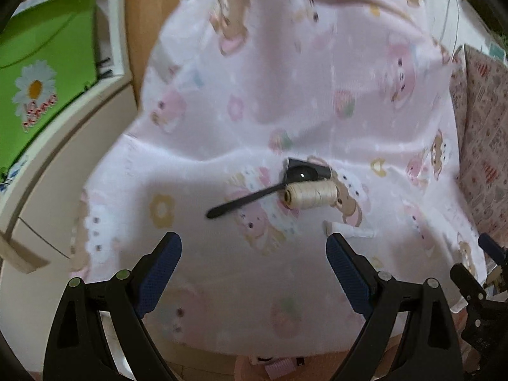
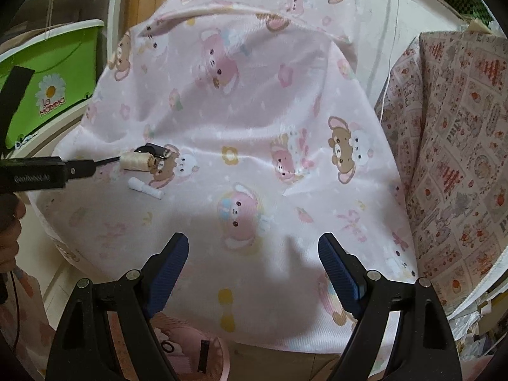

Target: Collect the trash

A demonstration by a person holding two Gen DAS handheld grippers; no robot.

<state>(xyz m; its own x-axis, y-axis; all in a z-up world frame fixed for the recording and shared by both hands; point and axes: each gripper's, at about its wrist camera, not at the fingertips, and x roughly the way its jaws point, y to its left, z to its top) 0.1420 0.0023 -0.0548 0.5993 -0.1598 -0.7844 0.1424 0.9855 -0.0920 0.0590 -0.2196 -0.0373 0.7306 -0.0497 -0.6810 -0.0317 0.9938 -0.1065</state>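
On the pink bear-print cloth (image 1: 285, 95) lie a cream thread spool (image 1: 311, 194), a black spoon-like piece (image 1: 250, 195) with a dark lens-shaped part (image 1: 303, 173), and a small white tube (image 1: 349, 230). My left gripper (image 1: 254, 254) is open and empty, hovering just short of them. The same spool (image 2: 136, 162) and white tube (image 2: 146, 189) show at the left of the right wrist view. My right gripper (image 2: 252, 254) is open and empty over the cloth (image 2: 254, 111). The left gripper body (image 2: 35, 173) shows at the left edge there.
A green bin with a daisy print (image 1: 38, 73) stands at the left, also in the right wrist view (image 2: 54, 76). A patterned cushion (image 2: 460, 143) rises at the right. A pink container (image 2: 190, 358) holding small items sits below the cloth's front edge.
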